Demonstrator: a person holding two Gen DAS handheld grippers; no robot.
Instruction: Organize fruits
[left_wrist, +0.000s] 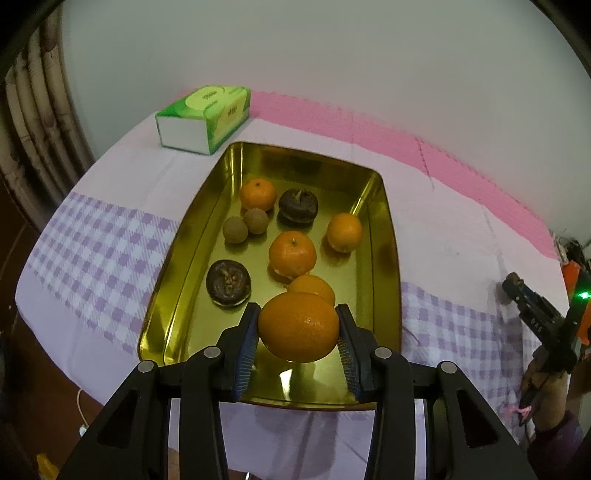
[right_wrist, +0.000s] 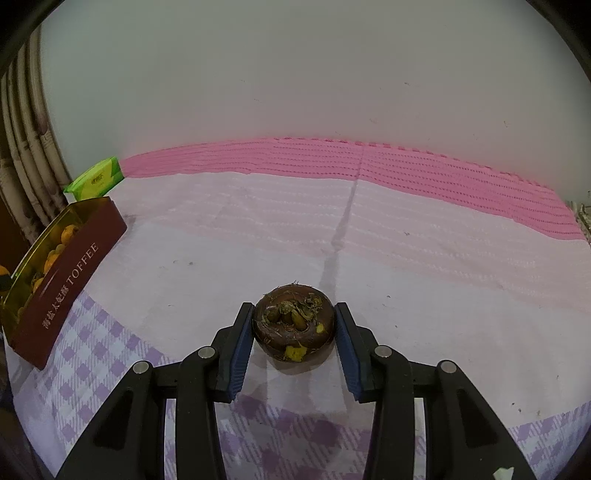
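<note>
While seven fruits already lie in the gold tin (left_wrist: 384, 236), an orange (left_wrist: 298, 326) is held clamped in the left gripper (left_wrist: 298, 328) above its near end. A dark fruit (right_wrist: 294, 326) on the cloth (right_wrist: 424, 295), well apart from the tin, is bracketed by the right gripper (right_wrist: 294, 332), whose grip cannot be judged; both are judged still to be placed.

Gold tray (left_wrist: 384, 236) crowded through its middle and left by tangerines (left_wrist: 291, 254), two dark mangosteens (left_wrist: 228, 282) and two small brown fruits (left_wrist: 245, 225), far end and right strip of tray floor bare, tissue pack (left_wrist: 203, 118) beyond far-left corner, open tablecloth (right_wrist: 424, 266) right of tray.
</note>
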